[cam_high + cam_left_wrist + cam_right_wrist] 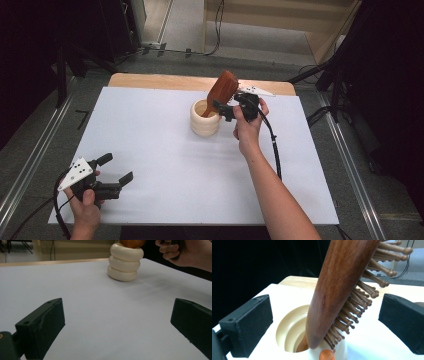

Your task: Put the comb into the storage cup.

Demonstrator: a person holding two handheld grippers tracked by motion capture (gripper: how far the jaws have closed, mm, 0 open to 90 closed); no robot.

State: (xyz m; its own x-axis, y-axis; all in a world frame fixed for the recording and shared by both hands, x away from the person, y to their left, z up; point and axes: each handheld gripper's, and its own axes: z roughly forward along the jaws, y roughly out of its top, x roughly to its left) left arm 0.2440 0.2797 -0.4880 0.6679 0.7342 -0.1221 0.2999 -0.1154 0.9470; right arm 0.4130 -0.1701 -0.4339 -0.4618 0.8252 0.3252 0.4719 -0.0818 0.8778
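Observation:
A brown wooden hairbrush [223, 87] stands handle-down in a cream ribbed holder [204, 120] at the table's far middle, leaning right with its head above the rim. My right gripper [223, 111] is open beside the holder's right side, level with the brush's neck. In the right gripper view the brush [337, 285] rises between the wide-apart jaws of the right gripper [324, 323], touching neither, and its bristles face right over the holder [289, 327]. My left gripper [117, 167] rests open near the front left corner, with nothing between its fingers. Far ahead of my left gripper [116, 325] stands the holder [125, 263].
A white sheet [165, 165] covers the table, with a strip of bare wood [150, 80] along the far edge. The person's right hand [185, 252] is beside the holder. Metal rails and cables run along the floor on both sides.

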